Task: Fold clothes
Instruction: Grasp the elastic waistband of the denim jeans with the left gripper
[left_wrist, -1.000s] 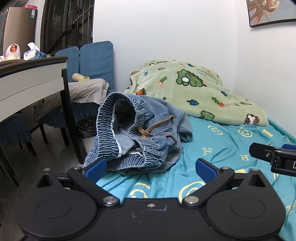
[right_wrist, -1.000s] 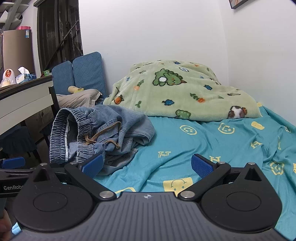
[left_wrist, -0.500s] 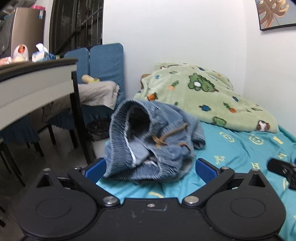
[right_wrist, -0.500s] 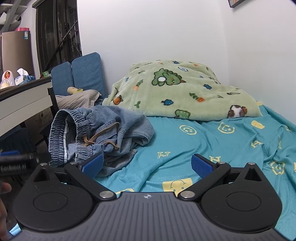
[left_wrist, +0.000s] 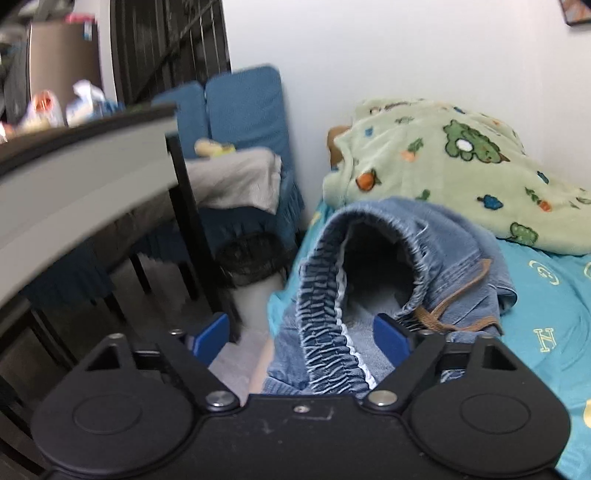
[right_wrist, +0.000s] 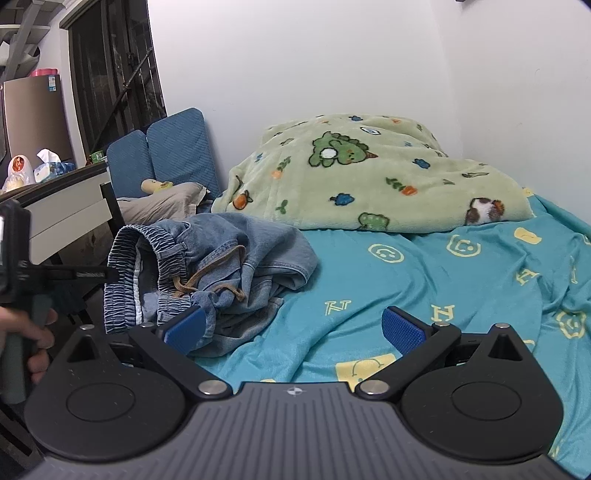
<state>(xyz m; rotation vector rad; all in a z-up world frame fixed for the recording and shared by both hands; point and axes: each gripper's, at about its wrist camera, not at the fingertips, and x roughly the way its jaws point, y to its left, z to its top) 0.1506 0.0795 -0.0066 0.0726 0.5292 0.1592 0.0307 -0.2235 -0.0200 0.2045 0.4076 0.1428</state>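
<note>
Both fingers of left gripper (left_wrist: 301, 338) now straddle jeans (left_wrist: 399, 266) waistband.

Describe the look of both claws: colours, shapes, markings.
Left claw: glossy black body, two round discs, silver pivot bolts, blue pads. Right claw: same black linkage and blue ribbed pads, but a grey ridged body with a small compass mark.

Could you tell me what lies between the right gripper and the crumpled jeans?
In the right wrist view, only bare turquoise sheet separates the open right gripper from the jeans.
</note>
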